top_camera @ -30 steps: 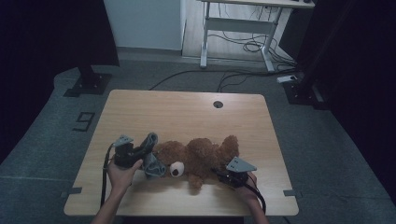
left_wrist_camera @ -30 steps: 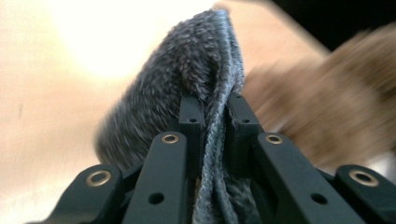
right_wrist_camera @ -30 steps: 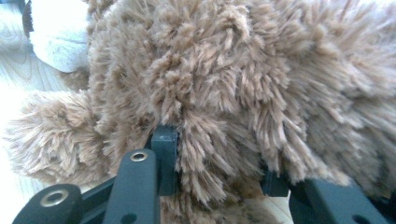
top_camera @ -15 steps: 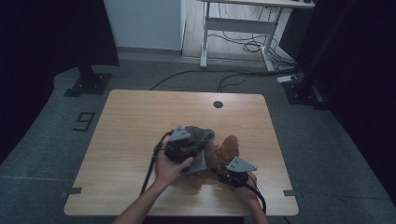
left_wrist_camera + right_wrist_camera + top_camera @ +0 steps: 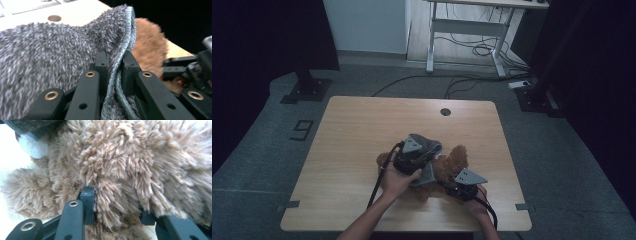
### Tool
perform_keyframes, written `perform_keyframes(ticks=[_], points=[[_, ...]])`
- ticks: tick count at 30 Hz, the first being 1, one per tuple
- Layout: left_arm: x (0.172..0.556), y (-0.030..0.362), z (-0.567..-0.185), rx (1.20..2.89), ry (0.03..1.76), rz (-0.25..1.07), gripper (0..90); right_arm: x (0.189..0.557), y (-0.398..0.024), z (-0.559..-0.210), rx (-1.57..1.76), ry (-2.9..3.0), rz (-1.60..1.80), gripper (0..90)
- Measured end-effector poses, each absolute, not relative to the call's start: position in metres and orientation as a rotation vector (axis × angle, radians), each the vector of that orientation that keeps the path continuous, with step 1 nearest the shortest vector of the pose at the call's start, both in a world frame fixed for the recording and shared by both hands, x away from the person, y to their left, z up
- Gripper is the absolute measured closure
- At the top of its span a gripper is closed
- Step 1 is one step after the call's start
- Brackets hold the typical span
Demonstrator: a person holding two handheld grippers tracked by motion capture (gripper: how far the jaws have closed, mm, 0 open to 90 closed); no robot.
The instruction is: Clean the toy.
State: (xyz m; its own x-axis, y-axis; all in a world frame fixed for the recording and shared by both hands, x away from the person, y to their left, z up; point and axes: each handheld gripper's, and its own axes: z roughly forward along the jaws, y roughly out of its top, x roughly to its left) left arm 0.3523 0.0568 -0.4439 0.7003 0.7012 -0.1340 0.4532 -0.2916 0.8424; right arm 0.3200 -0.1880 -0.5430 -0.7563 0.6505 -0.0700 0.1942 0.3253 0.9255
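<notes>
One wooden table (image 5: 362, 130), pale top, one round cable hole (image 5: 445, 111) near its far edge. One brown plush bear (image 5: 454, 162) lying on the table's near half, right of centre. One grey fuzzy cloth (image 5: 428, 146) draped over the bear's left part, its edge hanging down on the near side. Two grippers, one per hand. Left gripper (image 5: 113, 62): jaws nearly together, pinching the cloth's hemmed edge between the pads, sitting above the bear. Right gripper (image 5: 116, 202): jaws narrow, clamped on a tuft of the bear's fur at its near right side, low on the table. Two trailing cables, one from each gripper.
</notes>
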Motion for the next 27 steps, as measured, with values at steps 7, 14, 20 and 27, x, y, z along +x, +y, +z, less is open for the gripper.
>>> perform_keyframes(ticks=[7,14,20,27], points=[[0.358,0.114,-0.464,1.863,1.017,0.248,78.5,0.32,-0.188,-0.544,0.742,2.161,1.436,56.7],[0.351,0.138,-0.461,1.805,1.033,0.257,78.5,0.32,-0.188,-0.544,0.74,2.162,1.436,56.6],[0.348,0.161,-0.461,1.786,1.075,0.312,78.3,0.32,-0.188,-0.544,0.744,2.163,1.438,56.6],[0.345,0.189,-0.476,1.804,1.171,0.375,78.7,0.321,-0.188,-0.544,0.751,2.16,1.443,56.6]])
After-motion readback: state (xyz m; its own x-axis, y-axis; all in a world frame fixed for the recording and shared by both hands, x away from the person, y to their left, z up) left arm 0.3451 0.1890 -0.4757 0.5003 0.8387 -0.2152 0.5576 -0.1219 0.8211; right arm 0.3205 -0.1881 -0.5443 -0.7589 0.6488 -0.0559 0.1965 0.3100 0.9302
